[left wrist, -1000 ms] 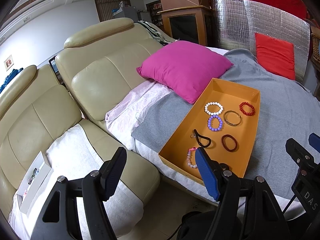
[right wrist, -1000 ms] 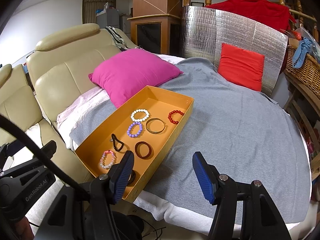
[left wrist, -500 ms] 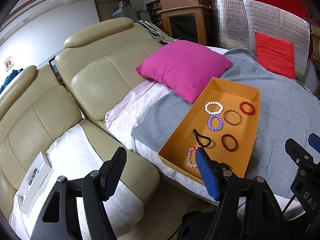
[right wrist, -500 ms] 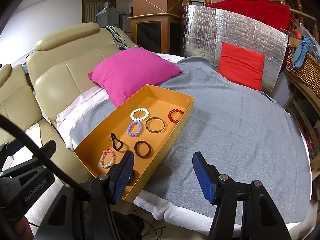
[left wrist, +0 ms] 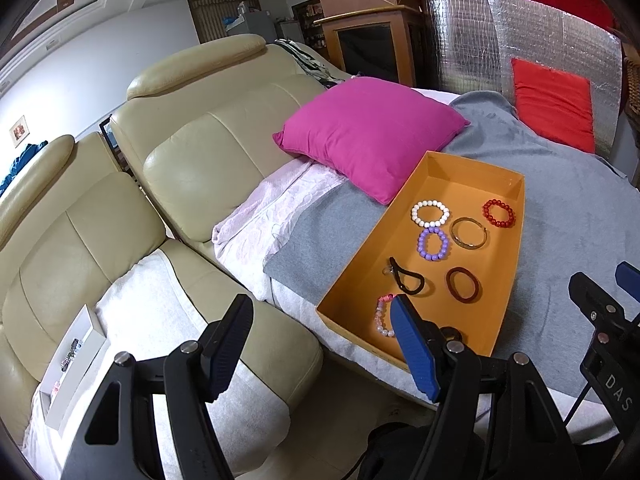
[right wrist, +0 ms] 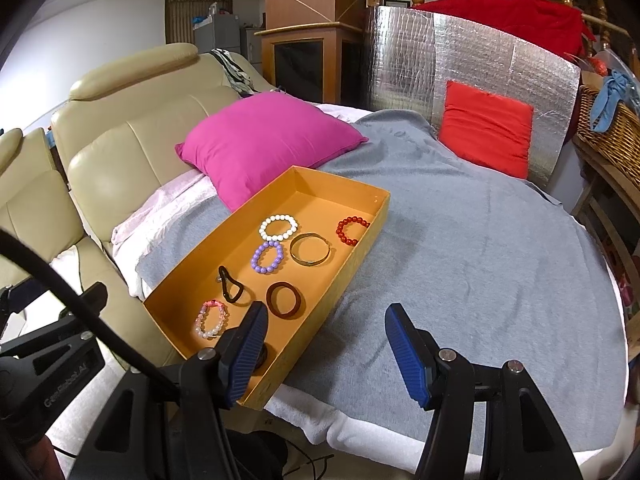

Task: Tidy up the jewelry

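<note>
My left fingers [left wrist: 320, 344] and right fingers [right wrist: 322, 350] are spread, holding nothing. The orange tray [right wrist: 360, 248] lies ahead of both on the grey blanket [right wrist: 480, 260], holding several bracelets. My left-side right finger covers part of the pink bead bracelet [left wrist: 380, 314]. A dark item [right wrist: 262, 354] behind my right-side left finger is unidentifiable.

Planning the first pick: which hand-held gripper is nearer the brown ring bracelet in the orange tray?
Right, likely. Its hand-held gripper hangs just short of the brown bracelet; the left sits off toward the sofa.
</note>
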`<state>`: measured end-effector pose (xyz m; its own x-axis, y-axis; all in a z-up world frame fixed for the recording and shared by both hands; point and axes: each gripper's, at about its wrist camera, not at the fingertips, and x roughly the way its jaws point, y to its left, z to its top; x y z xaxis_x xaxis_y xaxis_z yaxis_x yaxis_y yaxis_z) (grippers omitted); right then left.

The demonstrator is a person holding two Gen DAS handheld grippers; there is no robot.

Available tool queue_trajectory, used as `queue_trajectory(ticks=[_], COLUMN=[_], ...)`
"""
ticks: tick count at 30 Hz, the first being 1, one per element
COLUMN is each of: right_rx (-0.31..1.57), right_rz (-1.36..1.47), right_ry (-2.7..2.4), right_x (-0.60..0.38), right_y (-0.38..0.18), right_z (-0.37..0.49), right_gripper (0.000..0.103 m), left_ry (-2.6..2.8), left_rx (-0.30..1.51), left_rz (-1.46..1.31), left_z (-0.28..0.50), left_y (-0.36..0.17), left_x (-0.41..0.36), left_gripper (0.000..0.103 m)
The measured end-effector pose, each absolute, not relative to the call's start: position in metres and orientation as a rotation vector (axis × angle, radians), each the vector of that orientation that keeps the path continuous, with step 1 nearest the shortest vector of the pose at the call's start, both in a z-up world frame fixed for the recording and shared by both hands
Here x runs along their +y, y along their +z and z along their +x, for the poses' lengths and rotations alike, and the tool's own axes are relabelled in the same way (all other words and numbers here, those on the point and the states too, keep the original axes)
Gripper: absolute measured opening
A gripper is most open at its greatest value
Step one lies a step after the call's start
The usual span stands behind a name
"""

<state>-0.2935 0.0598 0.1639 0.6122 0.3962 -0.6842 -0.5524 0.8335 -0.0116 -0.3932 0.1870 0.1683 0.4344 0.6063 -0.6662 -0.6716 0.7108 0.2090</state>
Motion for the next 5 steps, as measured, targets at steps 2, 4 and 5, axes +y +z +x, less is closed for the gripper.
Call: queue_trajectory(ticks=[2, 4, 5], right_rx=[0.734, 0.74, 0.744], right_rz=[-0.218, -0.202, -0.193], right_ry=[0.558, 0.552, 0.55], right_x=[0.056, 0.048, 0.041], right_y=[0.162, 0.161, 0.16], right_z=[-0.285, -0.274, -0.268], right_gripper=[0.065, 0.065, 0.065], left_ry=[0.792, 0.751, 0.713], left_rx=[0.779, 0.783, 0.788], left_rz=[-0.069, -0.058, -0.06], left_z=[-0.385, -0.37, -0.359], left_y=[0.171, 0.174, 0.176], left_x=[0.181, 0.173, 0.166], left_gripper=[0.072, 0.072, 0.072])
